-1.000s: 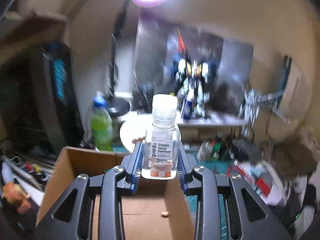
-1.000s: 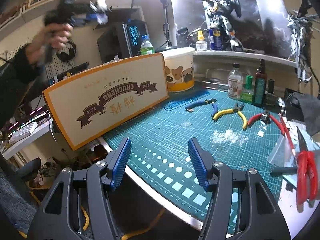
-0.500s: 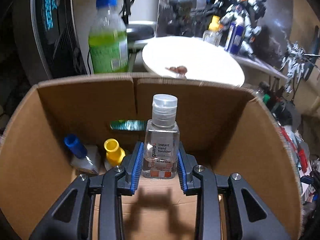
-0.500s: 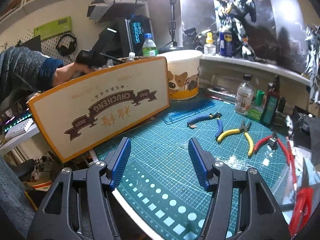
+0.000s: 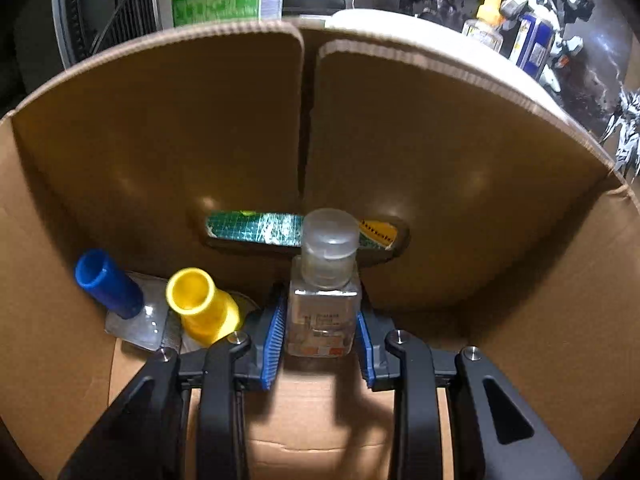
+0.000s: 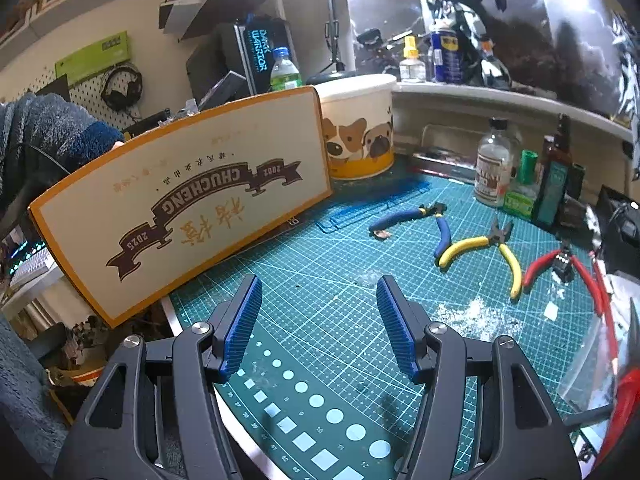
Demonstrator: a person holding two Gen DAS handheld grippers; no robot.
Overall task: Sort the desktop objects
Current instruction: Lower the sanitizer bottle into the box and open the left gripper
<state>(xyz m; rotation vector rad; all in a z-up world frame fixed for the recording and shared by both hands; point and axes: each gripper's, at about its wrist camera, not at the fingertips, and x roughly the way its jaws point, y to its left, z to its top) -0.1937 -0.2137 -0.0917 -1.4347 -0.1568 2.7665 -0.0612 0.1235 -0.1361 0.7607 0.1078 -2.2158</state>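
— Left gripper (image 5: 320, 336) is clamped on the clear square hand-sanitiser bottle with a translucent cap (image 5: 322, 312), low inside the brown cardboard box (image 5: 440, 152). What might go wrong?

— Just to its left lean a yellow-capped bottle (image 5: 202, 308) and a blue-capped bottle (image 5: 110, 282); opening there, the left finger could knock them, or the sanitiser could tip.

— Right gripper (image 6: 320, 324)?

— Jaws apart, holding nothing, over the green cutting mat (image 6: 320, 264). Blue-handled pliers (image 6: 416, 220) and yellow-handled cutters (image 6: 480, 246) lie ahead to its right, well apart.
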